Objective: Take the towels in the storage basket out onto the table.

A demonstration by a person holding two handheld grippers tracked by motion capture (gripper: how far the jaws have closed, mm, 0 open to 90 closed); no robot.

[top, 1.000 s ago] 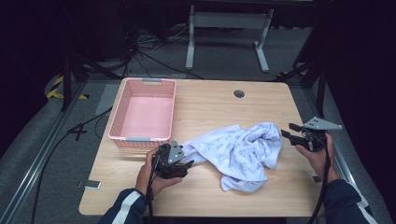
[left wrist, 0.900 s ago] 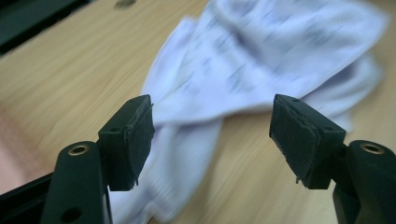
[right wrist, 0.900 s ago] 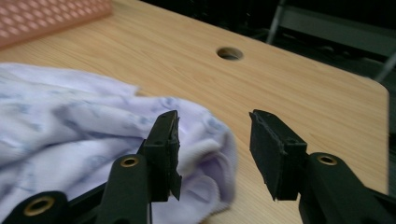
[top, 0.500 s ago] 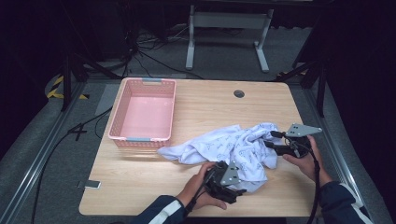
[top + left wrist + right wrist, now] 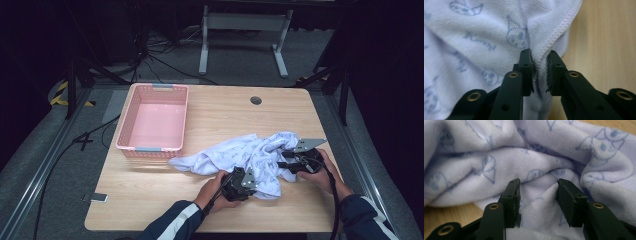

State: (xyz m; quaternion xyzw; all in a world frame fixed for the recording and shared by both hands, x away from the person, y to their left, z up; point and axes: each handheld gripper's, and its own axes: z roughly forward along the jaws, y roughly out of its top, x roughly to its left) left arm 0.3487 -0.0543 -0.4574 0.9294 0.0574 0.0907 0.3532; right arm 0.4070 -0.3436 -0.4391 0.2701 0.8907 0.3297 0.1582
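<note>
Pink plastic lattice basket (image 5: 153, 122) sits on the left half of the light wooden table (image 5: 220, 112), long side running away from the person. Its floor shows bare pink, with the cloth lying outside it.

White terry towel with pale blue cartoon print (image 5: 247, 160) is crumpled on the table's near-right area, well clear of the basket's right wall. One corner trails left toward the basket's near end without touching it, as far as the high view shows.

Left gripper (image 5: 241, 182) is at the towel's near edge, hand behind it. In the left gripper view the jaws are pinched on a fold of the towel (image 5: 486, 37) right along its stitched hem; only a thin gap packed with cloth is between the pads, with bare wood to the right of the hem.

Right gripper (image 5: 291, 164) is at the towel's right side, grey plate on top. In the right gripper view its jaws stand apart with a ridge of towel (image 5: 541, 167) bulging up between them; the cloth sits between the pads but they aren't closed on it. Whether either pad touches the cloth, I can't tell.
</note>
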